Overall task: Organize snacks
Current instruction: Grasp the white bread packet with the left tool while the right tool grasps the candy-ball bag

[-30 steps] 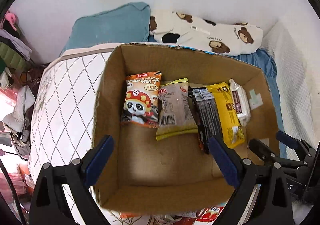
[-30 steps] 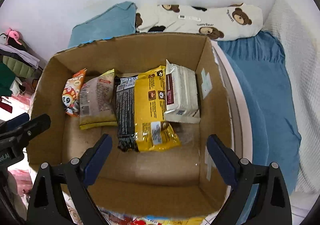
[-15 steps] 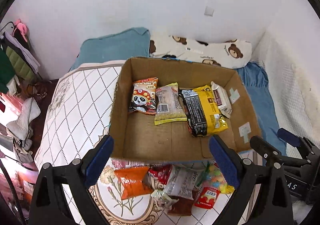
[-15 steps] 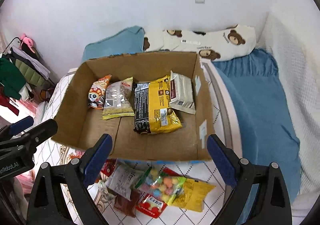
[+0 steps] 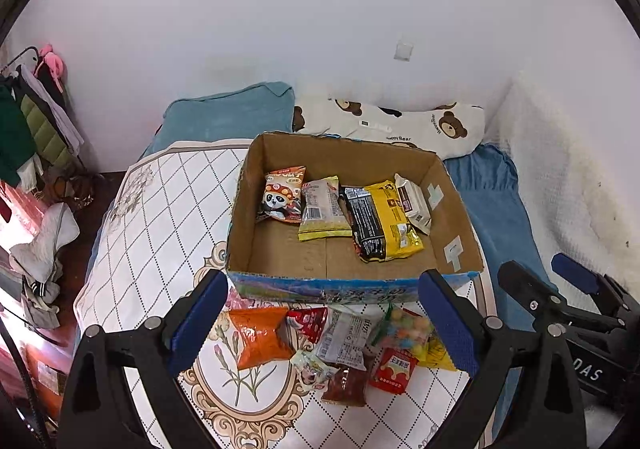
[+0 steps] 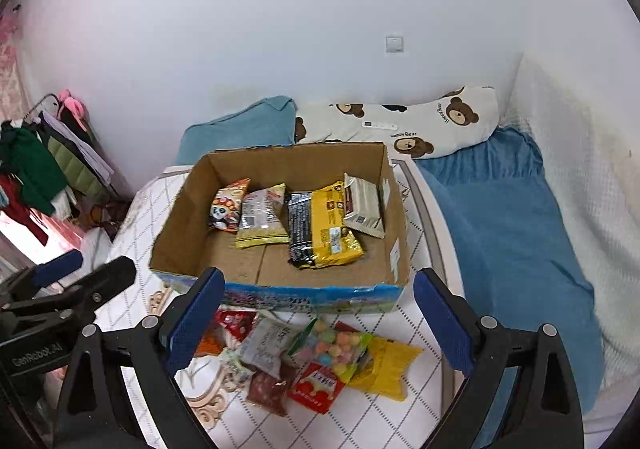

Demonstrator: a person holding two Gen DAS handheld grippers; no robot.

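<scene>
Both grippers, left gripper (image 5: pixel 324 321) and right gripper (image 6: pixel 316 317), have withdrawn from the box (image 5: pixel 352 283); jaws wide open, empty. Loose snack pile (image 5: pixel 340 349) at 6 o'clock now awaits picking.

One cardboard box (image 5: pixel 456 217) holds five snack packets (image 5: pixel 326 209) along its far wall. Eight loose packets (image 6: pixel 320 361) lie outside, against its near wall. Two pillows (image 5: pixel 400 125) noted.

Both views bright, evenly lit, soft shadows. Strong pink-white glare at left edge of each frame. Heavy fisheye curvature, black vignette corners. Centre sharp; right wrist view slightly softer, edges smeared.
</scene>
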